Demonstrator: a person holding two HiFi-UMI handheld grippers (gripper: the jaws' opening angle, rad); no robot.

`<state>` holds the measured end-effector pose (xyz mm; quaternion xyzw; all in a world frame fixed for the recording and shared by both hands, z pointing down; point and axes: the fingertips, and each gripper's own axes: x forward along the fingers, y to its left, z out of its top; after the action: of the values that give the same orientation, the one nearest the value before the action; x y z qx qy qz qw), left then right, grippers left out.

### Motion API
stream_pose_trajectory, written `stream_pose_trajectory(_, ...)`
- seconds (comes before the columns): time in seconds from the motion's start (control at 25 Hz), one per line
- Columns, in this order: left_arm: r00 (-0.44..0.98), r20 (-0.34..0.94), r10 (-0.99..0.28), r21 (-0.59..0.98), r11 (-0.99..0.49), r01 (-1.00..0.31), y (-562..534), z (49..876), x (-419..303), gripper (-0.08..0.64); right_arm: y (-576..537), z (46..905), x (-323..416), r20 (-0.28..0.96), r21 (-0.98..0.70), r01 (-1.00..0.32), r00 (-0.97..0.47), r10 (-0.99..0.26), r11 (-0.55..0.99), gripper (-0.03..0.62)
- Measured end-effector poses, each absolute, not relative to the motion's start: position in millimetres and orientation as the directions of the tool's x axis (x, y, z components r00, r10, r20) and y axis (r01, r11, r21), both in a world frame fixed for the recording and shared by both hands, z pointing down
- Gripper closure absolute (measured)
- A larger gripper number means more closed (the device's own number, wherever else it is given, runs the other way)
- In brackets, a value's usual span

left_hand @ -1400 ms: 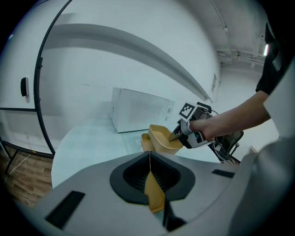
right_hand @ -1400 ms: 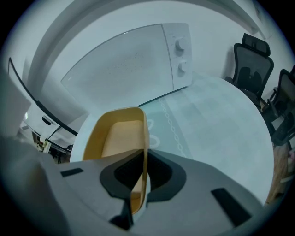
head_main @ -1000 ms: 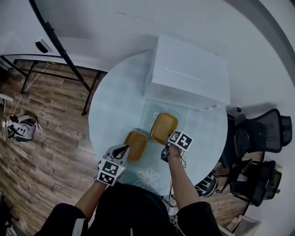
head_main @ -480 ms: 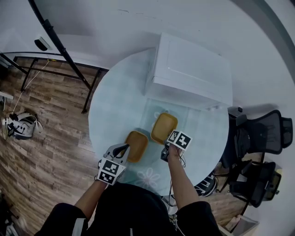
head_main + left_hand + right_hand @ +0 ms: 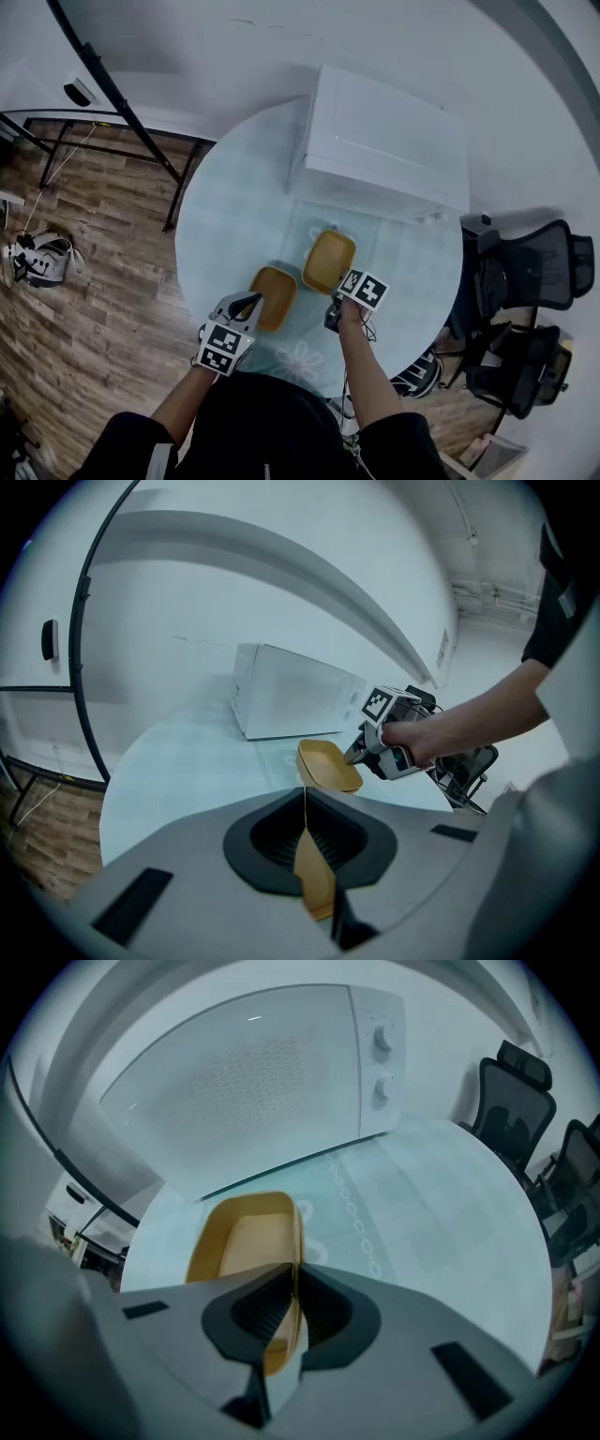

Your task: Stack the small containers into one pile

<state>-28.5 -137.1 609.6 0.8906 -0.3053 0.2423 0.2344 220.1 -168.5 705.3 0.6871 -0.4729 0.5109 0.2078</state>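
Little differs from a second ago. The left container and right container lie just beside each other on the round glass desk, as before. The right tool has just been easing its jaws apart, yet they pinch the right container's near wall. The left tool is clenched on the left container's wall. A white microwave stands behind, with wood floor and black chairs around. In the head view, the hand and marker cube hide the right tool's tips.

left container: matt, smooth plastic
right container: same matt plastic
table: glossy glass top
microwave: smooth white casing, slight sheen
floor: wood-grain planks
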Motion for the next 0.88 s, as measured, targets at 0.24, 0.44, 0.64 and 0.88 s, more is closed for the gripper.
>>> stream_pose_trajectory(0.24, 0.699, 0.580, -0.418, 0.272, -0.709, -0.650, -134.8, 609.7, -24.3, 0.546, -168.6, 708.4, 219.3, 0.901, -0.181, -0.878, 0.033, -0.433, -0.443, 0.554)
stream_pose_trajectory(0.44, 0.695, 0.579, -0.427, 0.259, -0.712, -0.653, -134.8, 607.0, -25.2, 0.546, -167.9, 701.5, 221.1, 0.885, -0.184, -0.883, 0.042, -0.463, -0.431, 0.554)
stream_pose_trajectory(0.64, 0.682, 0.581, -0.443, 0.252, -0.699, -0.669, -131.1, 603.6, -30.4, 0.546, -168.1, 673.6, 219.4, 0.814, -0.149, -0.932, 0.074, -0.577, -0.330, 0.555)
stream_pose_trajectory(0.88, 0.676, 0.581, -0.453, 0.237, -0.701, -0.673, -121.2, 599.6, -32.8, 0.546, -156.5, 643.4, 184.8, 0.719, -0.276, -0.936, -0.050, -0.694, -0.218, 0.555)
